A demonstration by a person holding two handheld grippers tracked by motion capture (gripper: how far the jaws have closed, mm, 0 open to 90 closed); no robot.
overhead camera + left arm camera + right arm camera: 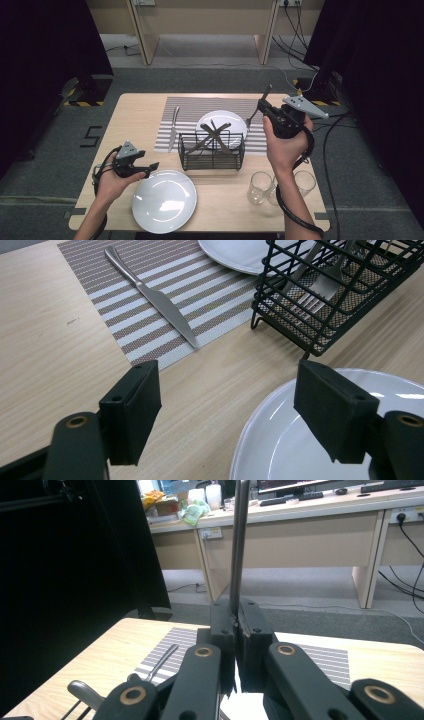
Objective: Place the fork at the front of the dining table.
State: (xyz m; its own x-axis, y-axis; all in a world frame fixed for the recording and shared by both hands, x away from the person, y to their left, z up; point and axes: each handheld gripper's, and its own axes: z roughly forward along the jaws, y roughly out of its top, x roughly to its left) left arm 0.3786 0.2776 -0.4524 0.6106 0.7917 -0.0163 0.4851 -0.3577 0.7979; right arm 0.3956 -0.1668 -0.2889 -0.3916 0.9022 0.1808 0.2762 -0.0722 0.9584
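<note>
Fork [256, 112]: clamped between the right gripper's [262, 105] jaws, raised above the striped placemat [186, 107] to the right of the far plate [235, 121], handle slanting up and away, tines pointing down.
Right hand [284, 145]: lifted well off the table [135, 112], wrist upright, gripper aimed toward the far side.
Left hand [114, 181]: low at the table's near left, its gripper [152, 165] held level with jaws wide apart and nothing between them, just beside the near plate [164, 201].
Right gripper view: the jaws [235, 625] pressed together on the fork's handle [239, 545], which rises straight up against desks across the room; a knife [162, 662] lies on the placemat below.
Left gripper view: the knife [155, 297] lying on the placemat's left part, and cutlery [320, 282] resting inside the black wire basket [300, 320].
High view: two glasses [259, 187] at the table's near right, beside the right forearm.
</note>
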